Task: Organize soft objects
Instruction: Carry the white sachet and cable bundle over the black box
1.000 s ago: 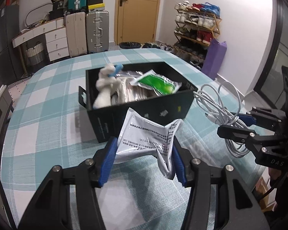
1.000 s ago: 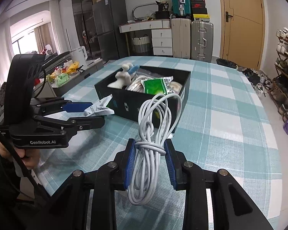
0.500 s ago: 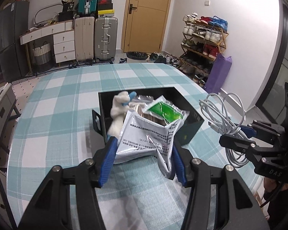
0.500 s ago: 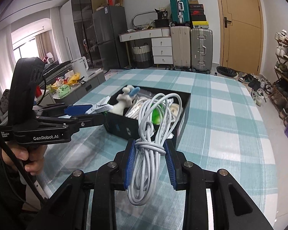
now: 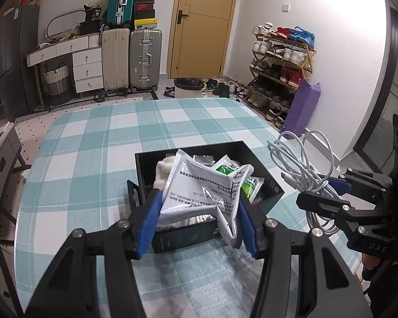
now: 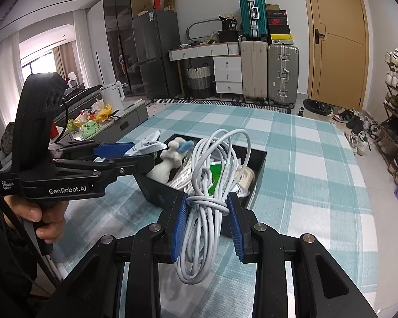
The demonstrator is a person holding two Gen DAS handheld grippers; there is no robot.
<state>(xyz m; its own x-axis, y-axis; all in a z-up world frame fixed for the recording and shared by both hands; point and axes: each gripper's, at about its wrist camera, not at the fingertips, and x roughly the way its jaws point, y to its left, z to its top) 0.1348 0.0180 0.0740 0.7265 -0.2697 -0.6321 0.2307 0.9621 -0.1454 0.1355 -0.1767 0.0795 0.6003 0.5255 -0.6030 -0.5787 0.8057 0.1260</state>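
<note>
Currently the left gripper (image 5: 199, 212) clamps a crumpled white packet (image 5: 201, 188) at frame centre over the black box (image 5: 273, 185); the right gripper (image 6: 207, 222) pinches a coiled white cable (image 6: 212, 185).

Crumpled white packet (image 5: 199, 188) in left claw (image 5: 200, 218), above black box (image 5: 262, 169).

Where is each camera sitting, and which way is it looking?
Left wrist view: sits on the left gripper, looking along its fingers at the silver packet it holds above the black box; the right gripper shows at the right.
Right wrist view: sits on the right gripper, looking past its white cable toward the box; the left gripper and the hand holding it show at the left.
Both views share the box, the checked tablecloth, suitcases and door.
</note>
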